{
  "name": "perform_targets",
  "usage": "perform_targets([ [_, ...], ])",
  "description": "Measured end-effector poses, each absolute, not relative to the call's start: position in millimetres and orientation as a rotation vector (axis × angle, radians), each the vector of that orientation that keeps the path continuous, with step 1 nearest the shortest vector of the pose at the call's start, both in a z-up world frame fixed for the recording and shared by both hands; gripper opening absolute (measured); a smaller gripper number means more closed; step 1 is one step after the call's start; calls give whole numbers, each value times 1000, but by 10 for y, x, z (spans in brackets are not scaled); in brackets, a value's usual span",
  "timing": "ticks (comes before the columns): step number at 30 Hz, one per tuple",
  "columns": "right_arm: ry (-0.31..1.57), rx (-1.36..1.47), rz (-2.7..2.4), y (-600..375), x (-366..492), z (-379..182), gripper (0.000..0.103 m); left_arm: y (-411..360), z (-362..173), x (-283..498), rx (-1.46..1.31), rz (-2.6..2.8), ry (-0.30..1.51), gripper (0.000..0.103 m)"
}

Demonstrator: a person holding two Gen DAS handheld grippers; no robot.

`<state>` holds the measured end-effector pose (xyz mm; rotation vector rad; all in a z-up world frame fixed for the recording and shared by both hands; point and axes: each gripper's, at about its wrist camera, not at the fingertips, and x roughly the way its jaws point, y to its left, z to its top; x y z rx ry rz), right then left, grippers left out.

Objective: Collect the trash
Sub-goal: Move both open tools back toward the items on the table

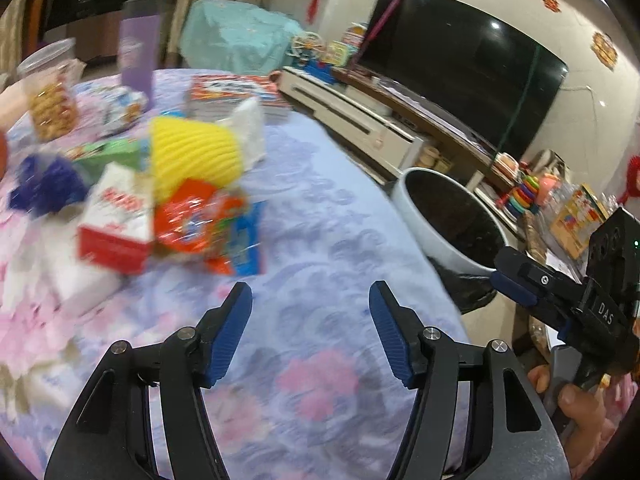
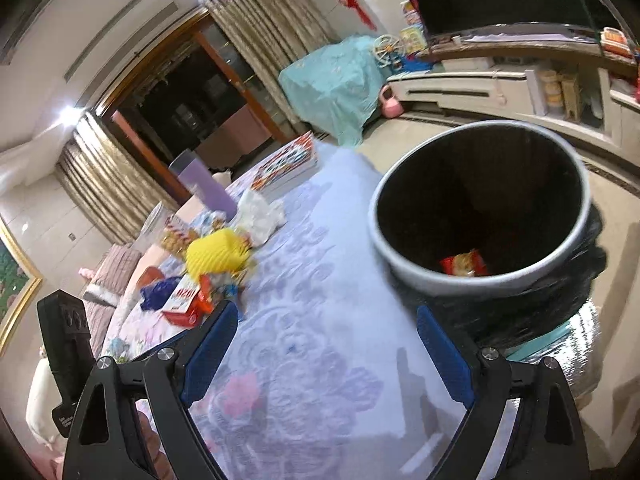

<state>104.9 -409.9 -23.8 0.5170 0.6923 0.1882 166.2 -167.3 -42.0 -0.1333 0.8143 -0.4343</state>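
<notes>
Across a round tabletop (image 1: pixel 320 240) covered in a lilac and pink floral cloth, a blurred pile of trash sits at about ten o'clock in the left wrist view. From left to right the pile holds a crumpled blue wrapper (image 1: pixel 44 188), a red and white carton (image 1: pixel 116 220), a ribbed yellow cup-shaped piece (image 1: pixel 196 156) and an orange snack wrapper (image 1: pixel 200 228) touching the carton. Behind them, near twelve o'clock, stand a purple cup (image 1: pixel 138 52) and a stack of books (image 1: pixel 236 96).

Low in the same view the left gripper (image 1: pixel 310 332) hangs over bare cloth, its blue-padded jaws spread wide and holding nothing.

At three o'clock a white trash bin (image 1: pixel 424 224) lined with a black bag stands just beside the tabletop's edge. The right gripper (image 2: pixel 324 348) points toward it, jaws likewise wide apart and empty. Inside the bin, at the bottom, lies a red snack packet (image 2: pixel 464 264).
</notes>
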Motion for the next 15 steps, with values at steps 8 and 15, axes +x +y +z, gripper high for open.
perform_targets([
  [8, 736, 503, 257, -3688, 1097, -357, 92, -1155, -508, 1568, -170, -345, 819, 62],
  [15, 770, 485, 297, -3418, 1192, -425, 92, -778, -595, 1523, -196, -268, 826, 62],
])
